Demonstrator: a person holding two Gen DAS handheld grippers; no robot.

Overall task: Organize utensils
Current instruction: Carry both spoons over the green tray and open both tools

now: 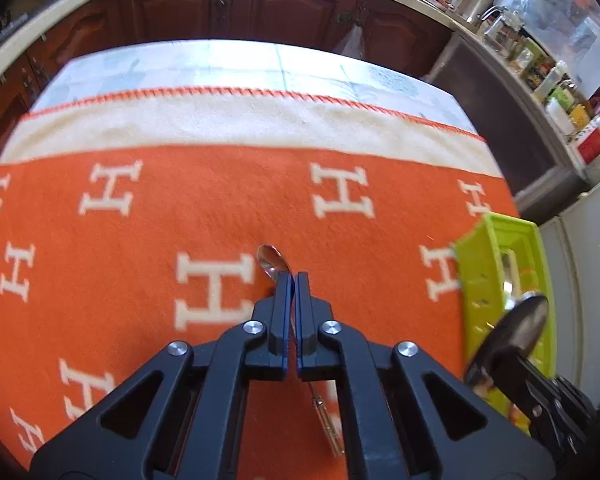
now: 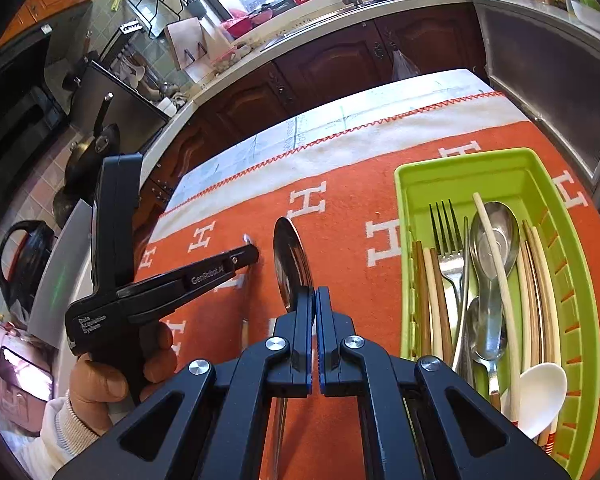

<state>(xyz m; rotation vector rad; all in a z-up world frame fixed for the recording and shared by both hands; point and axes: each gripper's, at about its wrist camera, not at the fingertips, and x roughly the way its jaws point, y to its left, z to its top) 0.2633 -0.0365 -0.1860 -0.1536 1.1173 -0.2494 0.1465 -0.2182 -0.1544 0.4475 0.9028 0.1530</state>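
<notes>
Both jaws closed, each gripping a spoon. Right gripper (image 2: 315, 300) with large spoon (image 2: 290, 260), long axis up-frame; green tray (image 2: 408, 264) just right. Left gripper (image 1: 293, 280) apparently pinching small spoon (image 1: 274, 260).

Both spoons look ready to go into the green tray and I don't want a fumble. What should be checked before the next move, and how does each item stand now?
1. Left gripper shut on the small spoon: ok, bowl pokes out past the tips.
2. Right gripper shut on the large spoon: ok.
3. Both spoons lifted off the orange blanket: cannot tell.
4. Green tray within view: ok, to the right.
5. Free room in the tray: not ok at the near end, crowded with a fork, chopsticks and spoons; the far end is bare.
6. Grippers apart: ok.
</notes>
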